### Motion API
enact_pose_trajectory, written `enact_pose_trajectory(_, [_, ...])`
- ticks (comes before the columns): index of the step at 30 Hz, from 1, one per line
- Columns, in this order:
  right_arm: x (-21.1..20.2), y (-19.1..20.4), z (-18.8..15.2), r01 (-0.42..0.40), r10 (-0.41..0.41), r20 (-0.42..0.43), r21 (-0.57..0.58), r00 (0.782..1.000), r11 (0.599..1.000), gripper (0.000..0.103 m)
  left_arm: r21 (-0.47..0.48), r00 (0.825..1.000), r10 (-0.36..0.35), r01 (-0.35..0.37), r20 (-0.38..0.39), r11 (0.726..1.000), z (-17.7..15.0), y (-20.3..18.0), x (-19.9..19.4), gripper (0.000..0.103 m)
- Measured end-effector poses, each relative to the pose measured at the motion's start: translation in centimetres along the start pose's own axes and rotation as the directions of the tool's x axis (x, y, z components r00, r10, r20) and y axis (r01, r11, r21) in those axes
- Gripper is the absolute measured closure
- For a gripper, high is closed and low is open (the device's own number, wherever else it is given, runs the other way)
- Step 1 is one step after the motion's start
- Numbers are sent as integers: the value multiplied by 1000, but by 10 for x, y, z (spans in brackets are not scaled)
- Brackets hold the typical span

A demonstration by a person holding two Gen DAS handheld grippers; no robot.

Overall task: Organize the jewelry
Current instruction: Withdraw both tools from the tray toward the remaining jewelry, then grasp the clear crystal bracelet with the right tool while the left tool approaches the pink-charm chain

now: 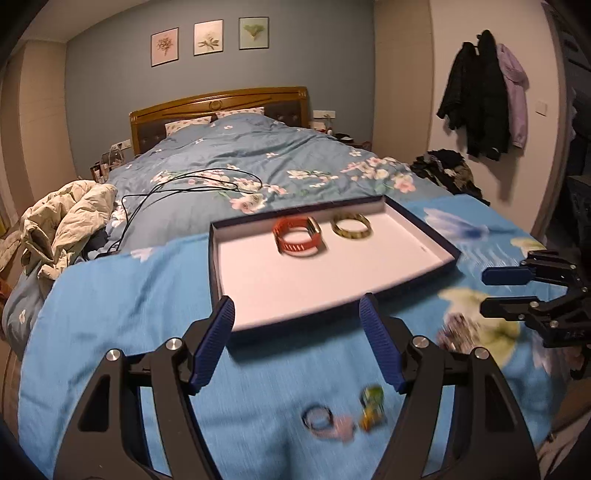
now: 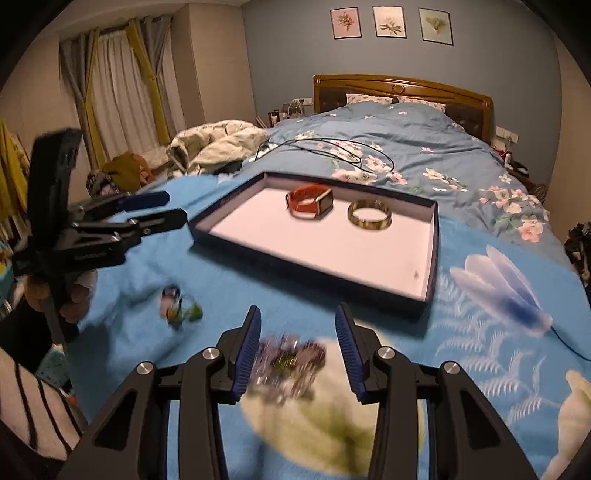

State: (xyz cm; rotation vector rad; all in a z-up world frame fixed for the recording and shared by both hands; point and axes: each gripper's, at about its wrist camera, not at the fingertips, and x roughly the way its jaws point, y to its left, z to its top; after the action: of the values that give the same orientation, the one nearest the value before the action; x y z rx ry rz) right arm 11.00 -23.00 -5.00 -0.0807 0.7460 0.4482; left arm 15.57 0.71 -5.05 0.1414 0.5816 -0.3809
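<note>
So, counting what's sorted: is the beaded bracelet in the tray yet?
No, the beaded bracelet lies on the blue sheet, outside the tray.

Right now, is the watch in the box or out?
In. The red watch lies inside the open box, beside the gold bangle.

One shallow dark-blue cardboard tray (image 2: 430,258) holds two pieces: one orange-strapped watch (image 2: 309,201) and one gold bangle (image 2: 369,215). Three framed flower prints (image 2: 391,22) hang upper right of the frame.
</note>
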Motion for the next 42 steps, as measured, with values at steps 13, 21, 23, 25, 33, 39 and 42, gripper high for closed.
enact_pose_trajectory(13, [15, 30, -27, 41, -43, -63, -40, 997, 998, 63, 10, 999, -28, 28, -24, 1000, -39, -17, -23, 34])
enact_pose_trajectory(21, [30, 31, -29, 46, -48, -91, -24, 995, 999, 80, 35, 999, -21, 22, -37, 999, -42, -26, -20, 34])
enact_pose_trajectory(23, [31, 30, -29, 50, -52, -95, -22, 994, 999, 89, 40, 999, -29, 31, -39, 999, -43, -28, -20, 34])
enact_pose_trajectory(25, [30, 27, -29, 38, -39, -92, -8, 995, 999, 95, 39, 999, -28, 30, -41, 999, -44, -28, -20, 34])
enact_pose_trajectory(33, [20, 20, -25, 6, -4, -56, 43, 998, 999, 95, 34, 998, -38, 39, -47, 999, -45, -27, -19, 34])
enact_pose_trajectory(39, [0, 8, -13, -17, 16, 10, 97, 1000, 995, 95, 54, 998, -41, 43, -43, 998, -48, -30, -19, 34])
enact_pose_trajectory(42, [-7, 6, -9, -14, 10, 31, 103, 999, 995, 95, 57, 998, -40, 43, -46, 997, -49, -31, -21, 34])
